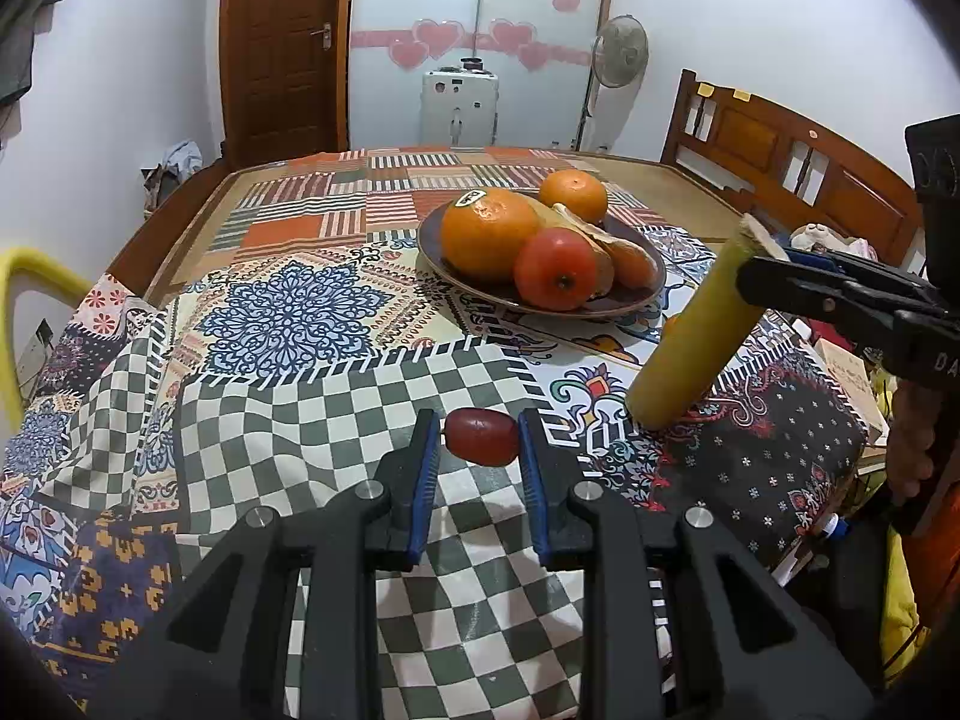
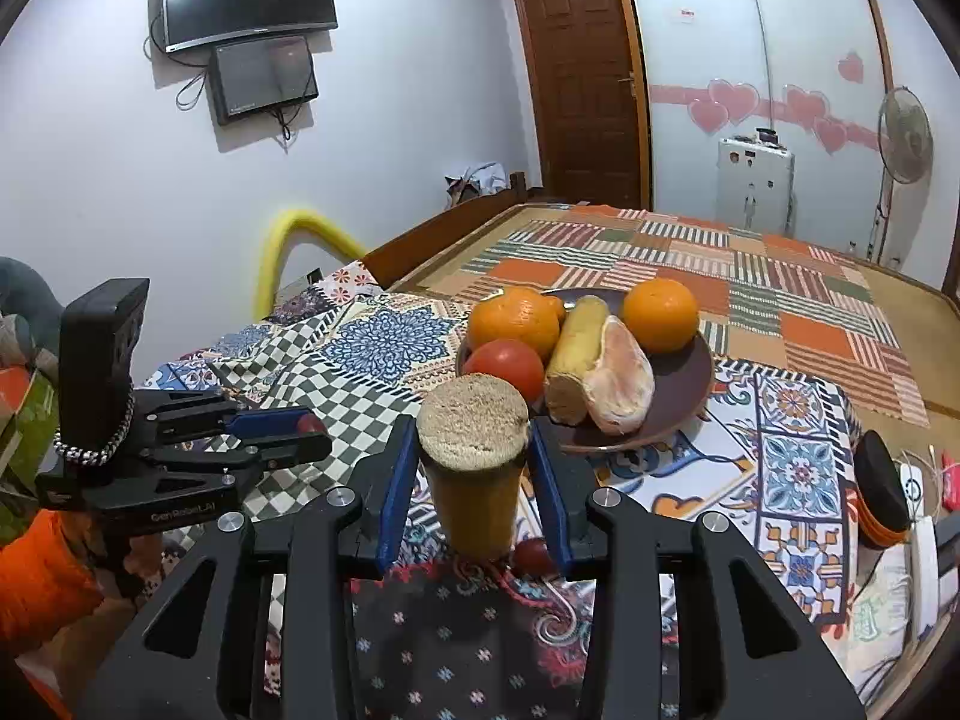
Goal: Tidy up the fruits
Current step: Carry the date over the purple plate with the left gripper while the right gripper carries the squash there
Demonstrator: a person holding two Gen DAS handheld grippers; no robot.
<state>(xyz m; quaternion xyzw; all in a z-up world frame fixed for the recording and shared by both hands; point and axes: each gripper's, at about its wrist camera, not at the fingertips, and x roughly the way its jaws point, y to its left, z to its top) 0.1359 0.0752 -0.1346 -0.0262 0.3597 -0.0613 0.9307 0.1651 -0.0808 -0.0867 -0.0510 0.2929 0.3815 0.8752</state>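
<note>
A brown plate (image 1: 651, 291) on the patterned cloth holds two oranges (image 1: 489, 234), a tomato (image 1: 555, 269), a yellow stalk piece and a peeled segment (image 2: 618, 384). My left gripper (image 1: 480, 441) is shut on a small red date (image 1: 482, 437), just above the cloth. It shows in the right wrist view (image 2: 300, 435) at the left. My right gripper (image 2: 474, 450) is shut on a yellow sugarcane piece (image 2: 474, 468), held tilted to the right of the plate; it shows in the left wrist view (image 1: 690, 330). Another small red fruit (image 2: 531, 555) lies under the right gripper.
The table (image 1: 672, 171) carries a patchwork cloth (image 1: 288, 312). A wooden chair (image 1: 780, 156) stands at the far right. A black and orange brush (image 2: 882, 492) and small items lie at the right edge. A yellow chair back (image 1: 24, 276) is at the left.
</note>
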